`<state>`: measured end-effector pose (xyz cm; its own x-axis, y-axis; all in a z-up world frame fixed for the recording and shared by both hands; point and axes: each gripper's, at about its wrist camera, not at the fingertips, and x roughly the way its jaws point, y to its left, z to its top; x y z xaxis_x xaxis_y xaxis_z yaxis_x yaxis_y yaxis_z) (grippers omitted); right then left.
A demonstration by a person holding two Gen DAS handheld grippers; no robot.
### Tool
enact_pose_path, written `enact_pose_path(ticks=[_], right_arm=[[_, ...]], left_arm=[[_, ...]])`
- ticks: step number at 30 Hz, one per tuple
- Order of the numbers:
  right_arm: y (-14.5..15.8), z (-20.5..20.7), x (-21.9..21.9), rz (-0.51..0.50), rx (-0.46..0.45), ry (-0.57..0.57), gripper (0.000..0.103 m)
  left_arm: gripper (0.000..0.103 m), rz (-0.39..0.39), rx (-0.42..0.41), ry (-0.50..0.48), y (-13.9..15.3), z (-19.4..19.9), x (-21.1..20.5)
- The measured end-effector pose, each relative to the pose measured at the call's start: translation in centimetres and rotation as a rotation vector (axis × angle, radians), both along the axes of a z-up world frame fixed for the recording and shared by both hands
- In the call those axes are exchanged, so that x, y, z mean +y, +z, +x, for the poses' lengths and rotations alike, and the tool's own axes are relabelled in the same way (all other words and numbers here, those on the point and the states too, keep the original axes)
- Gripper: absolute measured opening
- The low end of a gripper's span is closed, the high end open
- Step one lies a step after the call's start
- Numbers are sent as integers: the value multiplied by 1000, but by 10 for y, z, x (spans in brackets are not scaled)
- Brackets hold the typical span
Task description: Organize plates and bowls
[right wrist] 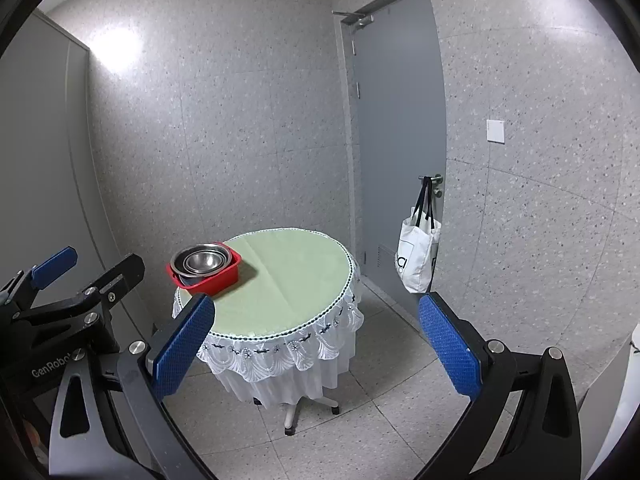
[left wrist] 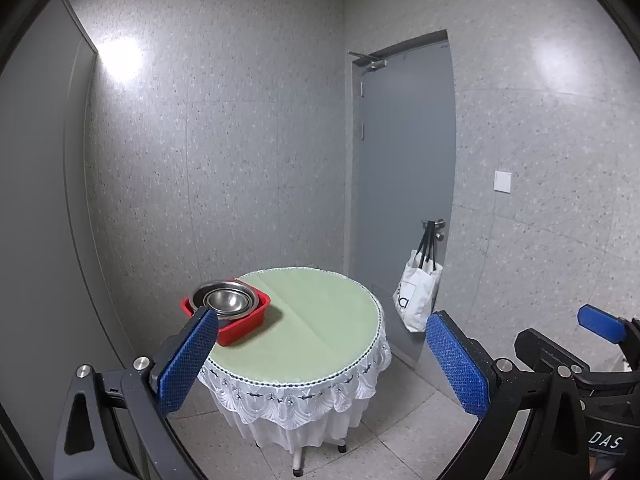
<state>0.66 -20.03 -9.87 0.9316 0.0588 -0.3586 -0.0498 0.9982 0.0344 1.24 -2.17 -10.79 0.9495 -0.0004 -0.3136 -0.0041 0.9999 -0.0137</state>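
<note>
Left gripper (left wrist: pixel 322 364): jaws spread wide, blue pads holding nothing, raised in the air short of the table.
Right gripper (right wrist: pixel 316 354): likewise wide open and empty-handed, held beside the left one; each gripper shows at the edge of the other's view.
Steel bowls (left wrist: pixel 224 299): nested, smaller inside larger, sitting in the red tub; well ahead of both grippers, up and to the left of the gap between the fingers, just beyond the left fingertip in both views.
Red tub (left wrist: pixel 244 322): rectangular plastic basin at the left edge of the tabletop, touched by neither gripper.
Table (left wrist: pixel 320 320): round, with a pale green cloth and a white lace skirt, on a wheeled pedestal.
Door (left wrist: pixel 404 168): grey, shut, behind the table to the right.
Tote bag (left wrist: pixel 416 294): white with black straps, hanging from the door handle.
Wall switch (left wrist: pixel 502 181): white plate right of the door.
</note>
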Motion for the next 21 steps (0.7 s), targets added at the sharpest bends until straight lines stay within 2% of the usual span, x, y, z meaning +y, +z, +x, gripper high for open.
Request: enact_pose_path(ticks=[21], right_arm=[[2, -2, -2, 3, 0, 7, 103]], left_arm=[[103, 17, -18, 1, 0, -5, -1]])
